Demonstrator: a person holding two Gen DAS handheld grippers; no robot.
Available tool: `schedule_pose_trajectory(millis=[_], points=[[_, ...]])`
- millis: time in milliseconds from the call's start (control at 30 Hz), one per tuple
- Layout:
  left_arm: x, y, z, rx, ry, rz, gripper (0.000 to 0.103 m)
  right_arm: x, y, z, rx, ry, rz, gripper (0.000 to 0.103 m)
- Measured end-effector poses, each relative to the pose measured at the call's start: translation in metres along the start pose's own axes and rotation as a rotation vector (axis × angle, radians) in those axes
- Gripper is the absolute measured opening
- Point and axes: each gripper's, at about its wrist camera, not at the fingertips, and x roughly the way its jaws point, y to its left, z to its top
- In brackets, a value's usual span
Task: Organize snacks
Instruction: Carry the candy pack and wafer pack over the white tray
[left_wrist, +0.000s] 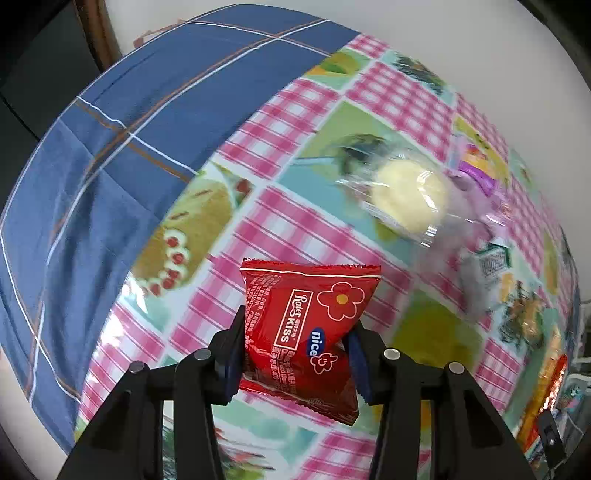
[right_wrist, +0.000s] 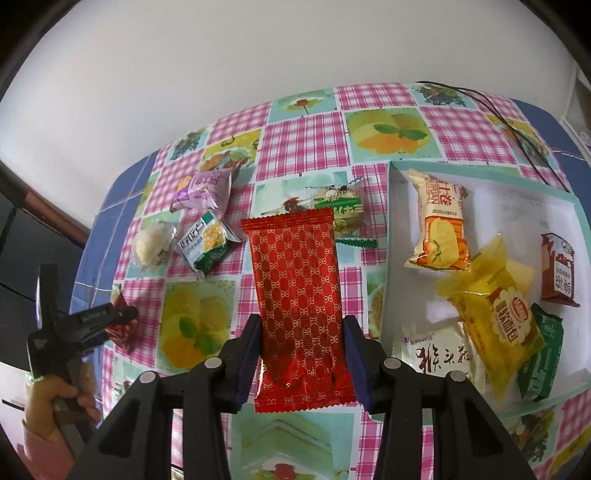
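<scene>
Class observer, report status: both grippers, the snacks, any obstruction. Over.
Left gripper clamps red flower-print packet. Right gripper clamps red patterned packet. White tray part filled, approach clear.

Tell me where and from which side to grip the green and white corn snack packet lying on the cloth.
Take the green and white corn packet across its puffy middle, coming straight down from above. It lies flat and slanted on the tablecloth, so its narrow width suits the tongs; the crimped ends look thin and likely to slip.

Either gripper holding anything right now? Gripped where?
Both. Left gripper pinches the red flower-print snack packet across its lower half. Right gripper clamps the long red patterned packet by its side edges, near the bottom.
</scene>
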Motion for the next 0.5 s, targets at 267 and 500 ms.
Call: schedule_pose_trajectory(millis=[267, 500], points=[[-0.036, -0.075, -0.024, 0.107, -0.051, -0.085, 0.05, -0.02, -0.019, 0.006, 0.043, -0.032, 0.01, 0.046], [-0.065, -0.161, -0.047, 0.283, -0.07, -0.159, 0.05, -0.04, -0.064, 0.014, 0.13, -0.069, 0.01, 0.046]])
